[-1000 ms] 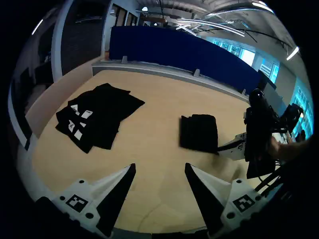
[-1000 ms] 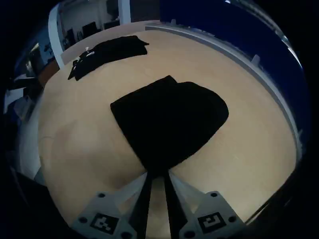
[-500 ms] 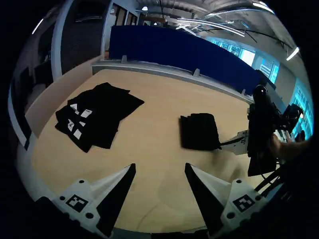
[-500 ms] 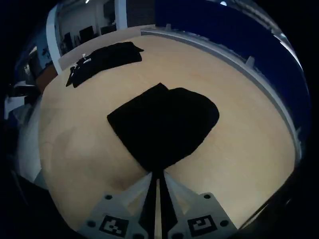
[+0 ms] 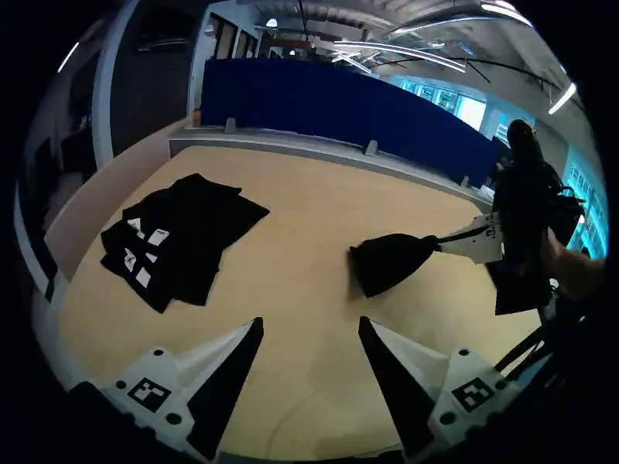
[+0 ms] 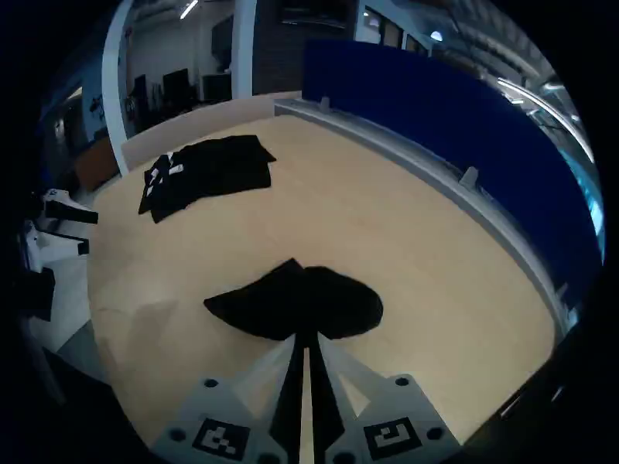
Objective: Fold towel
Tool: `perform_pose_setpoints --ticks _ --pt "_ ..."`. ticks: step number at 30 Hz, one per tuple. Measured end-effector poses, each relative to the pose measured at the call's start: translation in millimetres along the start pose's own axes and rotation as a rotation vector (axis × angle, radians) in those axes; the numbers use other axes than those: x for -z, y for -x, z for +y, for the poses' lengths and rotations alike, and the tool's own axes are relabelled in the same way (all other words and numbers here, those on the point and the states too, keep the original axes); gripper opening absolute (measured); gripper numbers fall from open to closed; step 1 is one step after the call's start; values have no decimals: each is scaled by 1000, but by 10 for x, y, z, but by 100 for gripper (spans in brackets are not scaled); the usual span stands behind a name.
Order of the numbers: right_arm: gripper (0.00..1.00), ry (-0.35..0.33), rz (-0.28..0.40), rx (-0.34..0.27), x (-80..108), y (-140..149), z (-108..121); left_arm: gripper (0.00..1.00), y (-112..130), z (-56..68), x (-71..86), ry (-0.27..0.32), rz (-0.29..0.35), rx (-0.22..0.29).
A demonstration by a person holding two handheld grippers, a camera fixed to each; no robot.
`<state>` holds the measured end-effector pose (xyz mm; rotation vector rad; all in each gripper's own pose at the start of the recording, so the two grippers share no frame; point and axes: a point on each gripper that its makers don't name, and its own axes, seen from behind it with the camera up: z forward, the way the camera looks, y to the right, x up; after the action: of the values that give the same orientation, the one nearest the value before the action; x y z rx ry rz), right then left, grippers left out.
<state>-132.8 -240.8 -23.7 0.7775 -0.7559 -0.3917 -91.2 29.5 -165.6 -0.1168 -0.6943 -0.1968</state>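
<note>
Left tool [image 5: 309, 321]: the two white, wedge-shaped fingers, black on the inner faces, stand wide apart with nothing between them. It hovers over the near edge of the desk [image 5: 309, 193].

Right tool [image 6: 306, 340]: fingers drawn together, clamped on the near edge of the towel [image 6: 298, 305]. In the left gripper view this tool [image 5: 437, 243] comes in from the right, held by a hand [image 5: 572, 267].

Towel [image 5: 387, 259]: black, soft and matte, bunched into a rounded wedge that narrows towards the pinch. It is at mid-desk, right of centre. The pinched end is raised and the rest sags towards the desk. Whether the low end touches the surface, I cannot tell.

Desk: pale wood-grain top, smooth, with a rounded edge.

Pile [image 5: 182, 232]: flat black cloths with small white tags, lying at the far left of the desk [image 6: 387, 216], well apart from the towel. The pile [image 6: 205, 170] has angular, overlapping corners.

Partition [image 5: 333, 100]: dark blue, runs along the far edge of the desk.
</note>
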Motion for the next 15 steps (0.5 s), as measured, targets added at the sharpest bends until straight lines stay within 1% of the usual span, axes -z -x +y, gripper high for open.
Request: perform_pose_setpoints --ticks 6,11,15 --pt "4 10 39 24 265 -316 107 91 -78 37 11 12 15 -1" --pt "4 18 54 47 471 -469 186 91 -128 67 20 20 25 -5" --pt "4 26 59 60 634 -534 253 91 -162 103 25 27 31 -7"
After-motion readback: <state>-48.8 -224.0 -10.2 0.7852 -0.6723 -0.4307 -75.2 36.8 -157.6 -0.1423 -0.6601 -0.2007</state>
